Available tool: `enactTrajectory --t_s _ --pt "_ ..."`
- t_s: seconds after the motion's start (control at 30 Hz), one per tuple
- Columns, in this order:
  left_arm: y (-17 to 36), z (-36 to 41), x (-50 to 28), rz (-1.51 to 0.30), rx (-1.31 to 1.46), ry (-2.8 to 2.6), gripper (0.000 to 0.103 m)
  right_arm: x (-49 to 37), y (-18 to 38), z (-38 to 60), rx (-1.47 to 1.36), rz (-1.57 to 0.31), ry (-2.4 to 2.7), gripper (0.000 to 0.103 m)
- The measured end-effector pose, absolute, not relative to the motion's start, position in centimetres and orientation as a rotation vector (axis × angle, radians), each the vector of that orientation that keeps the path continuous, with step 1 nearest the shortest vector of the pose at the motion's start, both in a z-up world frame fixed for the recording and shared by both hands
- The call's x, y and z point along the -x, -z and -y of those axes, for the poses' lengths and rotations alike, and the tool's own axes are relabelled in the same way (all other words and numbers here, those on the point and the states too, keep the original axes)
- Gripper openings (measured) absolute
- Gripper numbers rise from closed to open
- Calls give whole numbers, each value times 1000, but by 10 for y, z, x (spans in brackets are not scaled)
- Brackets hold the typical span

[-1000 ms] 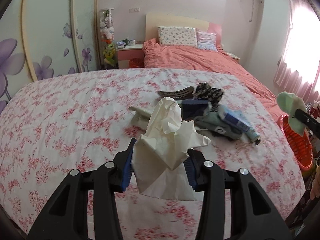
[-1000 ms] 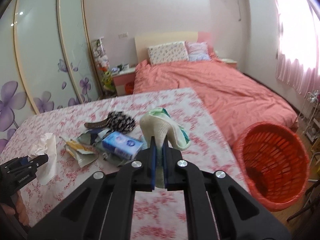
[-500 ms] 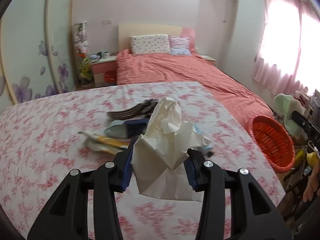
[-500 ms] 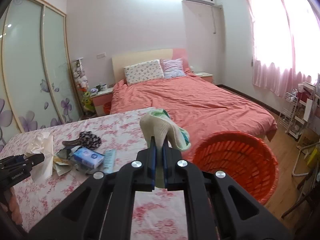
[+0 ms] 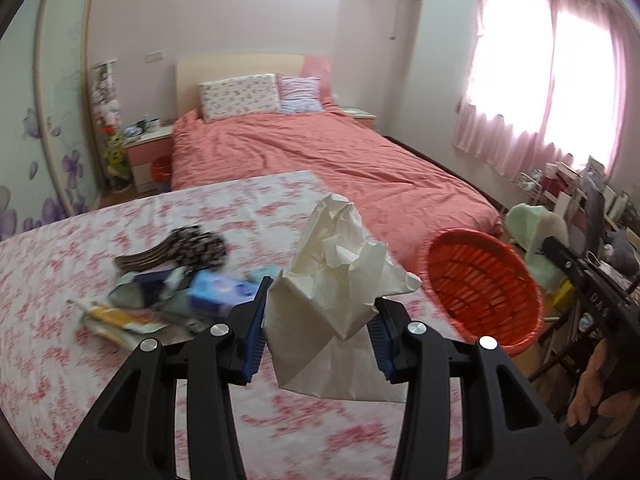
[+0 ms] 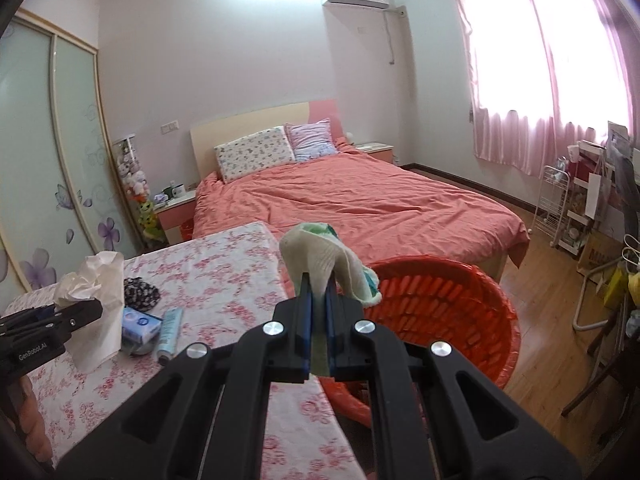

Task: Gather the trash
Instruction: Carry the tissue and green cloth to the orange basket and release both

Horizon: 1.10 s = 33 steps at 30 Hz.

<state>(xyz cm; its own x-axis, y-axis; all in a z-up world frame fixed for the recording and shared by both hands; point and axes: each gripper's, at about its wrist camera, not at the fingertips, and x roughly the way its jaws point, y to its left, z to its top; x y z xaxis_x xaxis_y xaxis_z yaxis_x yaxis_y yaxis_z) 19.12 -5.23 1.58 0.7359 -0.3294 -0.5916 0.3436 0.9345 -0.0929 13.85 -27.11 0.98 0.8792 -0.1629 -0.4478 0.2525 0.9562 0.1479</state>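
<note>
My left gripper [image 5: 318, 332] is shut on a crumpled white tissue [image 5: 336, 280] and holds it above the flowered surface [image 5: 60, 320]; the tissue also shows in the right wrist view [image 6: 96, 304]. My right gripper [image 6: 316, 300] is shut on a cream and green cloth glove [image 6: 320, 260], held just in front of the orange basket [image 6: 440, 312]. The basket [image 5: 480, 284] stands on the floor to the right of the flowered surface. More trash lies in a pile [image 5: 172, 292] on that surface: a blue packet [image 6: 138, 324], a tube [image 6: 168, 334], a dark patterned item [image 6: 140, 294].
A bed with a salmon cover [image 6: 360, 200] stands behind. A nightstand [image 5: 148, 152] and a glass wardrobe [image 6: 48, 160] are on the left. A white rack [image 6: 560, 208] and clutter stand on the right by the pink curtains. Wooden floor [image 6: 540, 340] lies beyond the basket.
Both grippers have swung right toward the orange basket, each still holding its item. The basket is now closer and larger in both views, and the trash pile has shifted left.
</note>
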Motion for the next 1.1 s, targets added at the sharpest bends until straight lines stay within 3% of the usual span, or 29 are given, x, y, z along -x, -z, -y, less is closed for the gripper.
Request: enactTrajectory --t_s 0.93,1.03,1.1 --pt "12 236 -216 -701 -119 700 45 -146 32 382 -356 -462 331 8" --pt "21 244 -221 -727 -132 697 54 -152 39 391 -375 -472 340 14" --pt "27 246 -224 -745 -135 669 67 -156 44 396 -387 -487 341 23"
